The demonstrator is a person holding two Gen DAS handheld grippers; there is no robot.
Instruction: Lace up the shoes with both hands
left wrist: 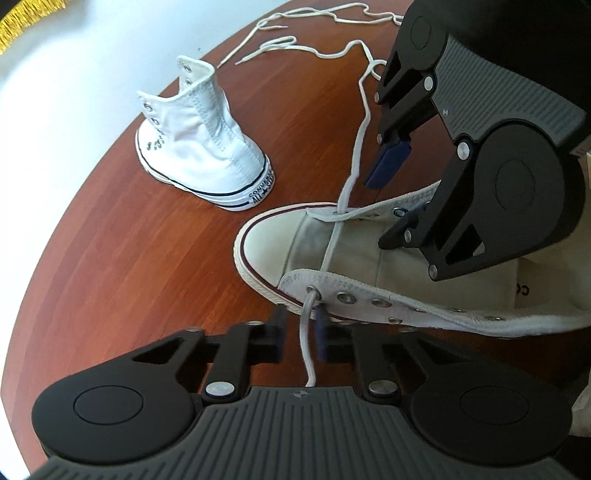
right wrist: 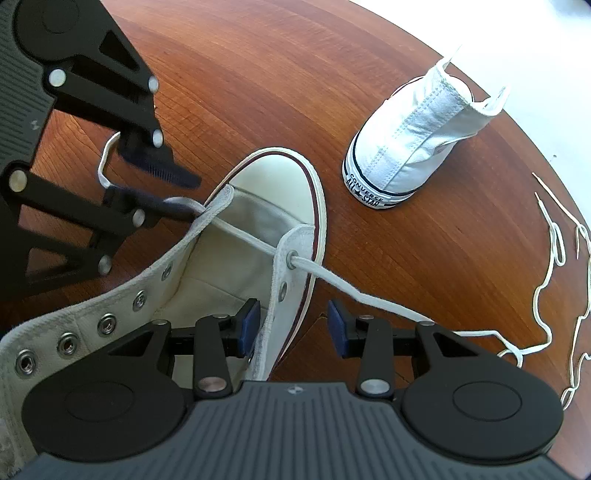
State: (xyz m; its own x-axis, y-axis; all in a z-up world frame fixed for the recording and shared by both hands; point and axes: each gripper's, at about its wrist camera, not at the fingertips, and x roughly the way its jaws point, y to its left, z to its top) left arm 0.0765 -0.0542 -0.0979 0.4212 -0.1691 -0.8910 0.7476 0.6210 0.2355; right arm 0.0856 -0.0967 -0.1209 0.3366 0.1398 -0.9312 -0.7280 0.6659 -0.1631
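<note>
A cream high-top shoe [left wrist: 266, 240] [right wrist: 273, 177] lies on the round wooden table [left wrist: 110, 258]. A white lace [left wrist: 360, 129] [right wrist: 354, 291] crosses between its two lowest eyelets. In the left wrist view my left gripper [left wrist: 301, 328] sits just outside the near eyelet. Its jaws are narrowly apart and blurred, and the lace end runs between them without being pinched. In the right wrist view the left gripper [right wrist: 190, 197] shows a gap too. My right gripper [right wrist: 295, 326] [left wrist: 388, 199] stands open astride the shoe's other eyelet flap, one pad inside the shoe and one outside.
A second white high-top shoe [left wrist: 199, 147] [right wrist: 406, 147] stands unlaced farther back, heel towards me. The long lace end trails in loose coils [right wrist: 554, 258] [left wrist: 314, 14] near the table's curved edge. A yellow fringe [left wrist: 22, 22] hangs beyond the table.
</note>
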